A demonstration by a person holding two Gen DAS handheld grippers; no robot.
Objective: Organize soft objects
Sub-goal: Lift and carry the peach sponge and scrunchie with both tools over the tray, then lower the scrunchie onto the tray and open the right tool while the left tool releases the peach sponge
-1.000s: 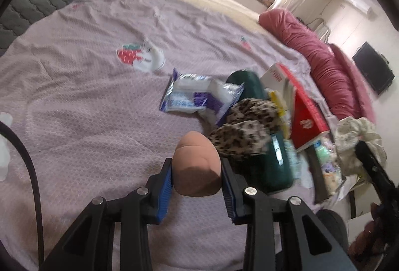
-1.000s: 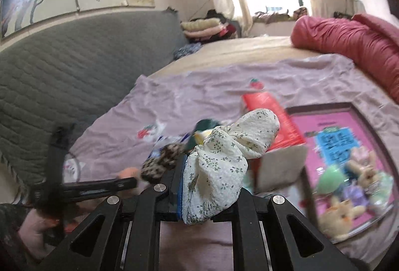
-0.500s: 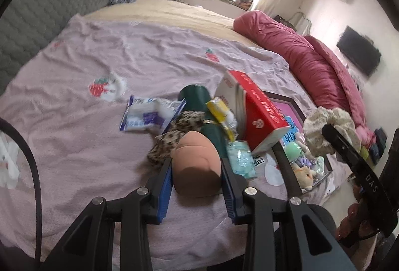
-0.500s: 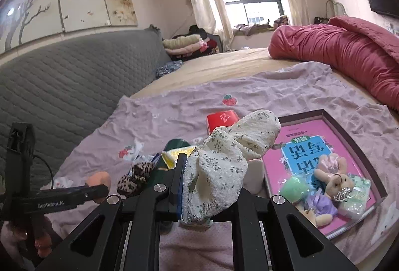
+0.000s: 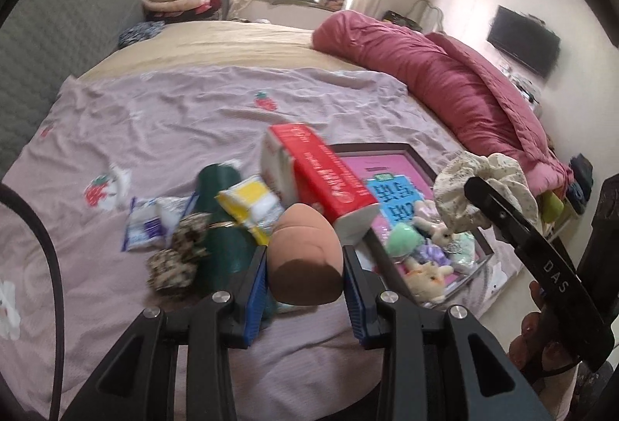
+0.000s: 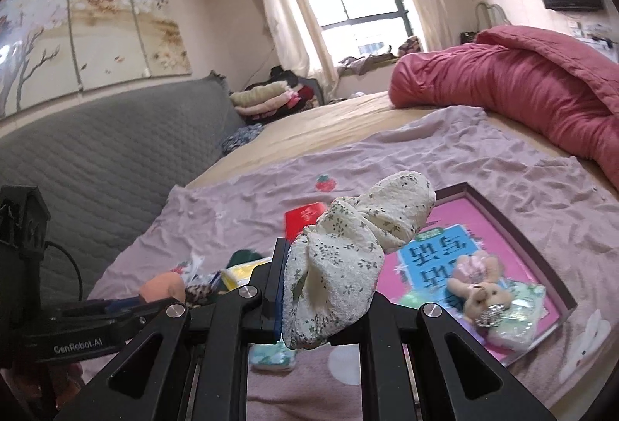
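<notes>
Right wrist view showed a shallow pink tray (image 6: 514, 223) on the bed holding small plush toys (image 6: 477, 291). Right gripper (image 6: 329, 289) clenched a crinkly floral scrunchie (image 6: 348, 254); left gripper (image 5: 305, 289) grasped a smooth, egg-shaped tan sponge (image 5: 303, 258) above the clutter.

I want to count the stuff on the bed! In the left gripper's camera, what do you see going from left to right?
Blue-and-white packet → leopard scrunchie → green bottle → tan sponge held in the left gripper → green ball → floral scrunchie.
</notes>
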